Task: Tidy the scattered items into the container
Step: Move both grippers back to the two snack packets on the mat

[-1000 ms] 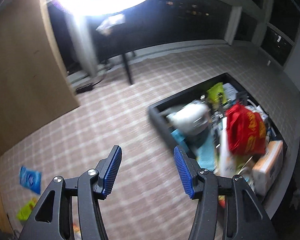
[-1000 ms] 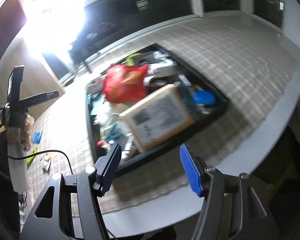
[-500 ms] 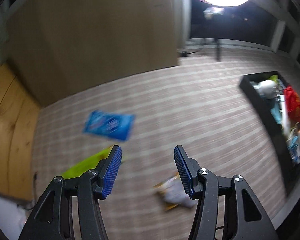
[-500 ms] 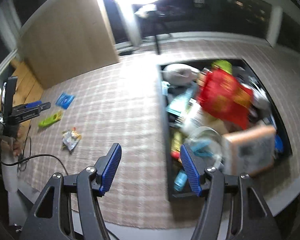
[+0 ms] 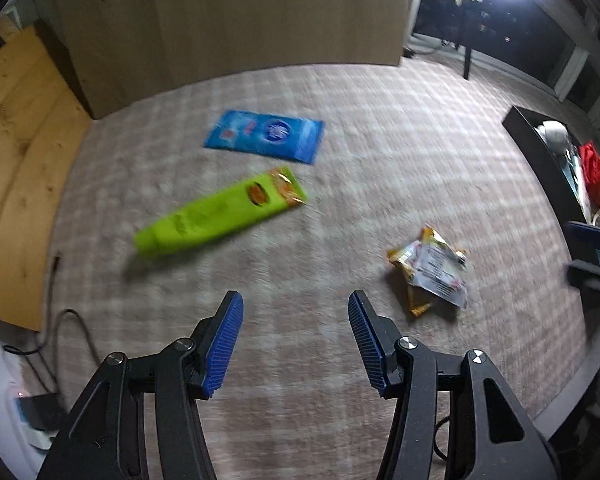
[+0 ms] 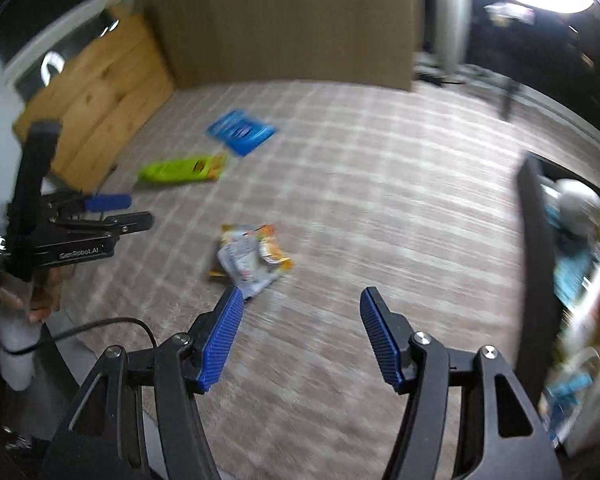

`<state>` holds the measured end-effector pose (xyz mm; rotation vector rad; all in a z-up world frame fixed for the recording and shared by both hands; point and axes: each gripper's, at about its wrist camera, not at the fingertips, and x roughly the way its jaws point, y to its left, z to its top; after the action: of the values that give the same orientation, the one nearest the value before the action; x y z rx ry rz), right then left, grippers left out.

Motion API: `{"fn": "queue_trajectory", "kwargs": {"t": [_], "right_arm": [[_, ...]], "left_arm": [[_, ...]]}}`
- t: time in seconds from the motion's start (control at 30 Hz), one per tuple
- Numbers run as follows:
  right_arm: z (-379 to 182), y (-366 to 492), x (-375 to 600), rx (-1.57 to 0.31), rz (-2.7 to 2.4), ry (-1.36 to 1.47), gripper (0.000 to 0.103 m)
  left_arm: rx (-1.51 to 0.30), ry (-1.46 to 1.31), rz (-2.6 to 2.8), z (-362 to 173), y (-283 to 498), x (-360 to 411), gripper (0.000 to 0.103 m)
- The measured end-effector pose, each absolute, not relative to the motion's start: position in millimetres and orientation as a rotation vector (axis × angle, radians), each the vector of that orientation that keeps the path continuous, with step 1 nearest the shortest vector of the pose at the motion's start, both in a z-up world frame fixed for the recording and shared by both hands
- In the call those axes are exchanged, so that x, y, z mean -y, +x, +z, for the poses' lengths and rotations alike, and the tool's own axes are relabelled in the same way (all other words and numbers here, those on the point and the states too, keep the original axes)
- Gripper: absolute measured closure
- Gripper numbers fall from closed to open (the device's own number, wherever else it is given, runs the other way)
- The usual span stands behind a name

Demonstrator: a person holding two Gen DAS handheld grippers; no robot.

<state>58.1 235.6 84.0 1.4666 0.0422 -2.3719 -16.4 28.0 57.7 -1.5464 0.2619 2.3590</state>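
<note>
Three items lie left of the crammed black container (image 6: 534,248): blue packet (image 5: 265,136), green tube (image 5: 220,212), snack pouch (image 5: 430,270); both tools, left (image 5: 295,340) and right (image 6: 301,338), gape empty.

Left wrist view: looks forward and down along its own tool (image 5: 296,340) from above the plaid-covered counter (image 5: 380,160), facing the brown back panel (image 5: 240,20). Right wrist view: similar height and heading, set further right, its tool (image 6: 302,334) in the foreground. Shared field: blue packet (image 5: 265,135) (image 6: 241,131), green tube (image 5: 220,212) (image 6: 180,169), crumpled snack bag (image 5: 432,272) (image 6: 250,258), black container (image 5: 540,152) (image 6: 534,248) at right edge. Right view also catches the left tool (image 6: 116,212) side-on.
</note>
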Motion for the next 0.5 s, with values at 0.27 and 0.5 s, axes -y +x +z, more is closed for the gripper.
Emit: {"fn": "queue_trajectory", "kwargs": {"t": [0.27,0.5], "right_arm": [[34.7,30.5,-182.3,-0.282,-2.192,1.499,0.043],[21.0,11.1,-182.2,-0.267,-2.145,1.513,0.043]], "left_arm": [[-0.174,-1.591,2.248,33.8,-41.1,-51.0,0.051],[-0.117,-1.626,2.153,17.1,-56.8,-62.6,0.052]]}}
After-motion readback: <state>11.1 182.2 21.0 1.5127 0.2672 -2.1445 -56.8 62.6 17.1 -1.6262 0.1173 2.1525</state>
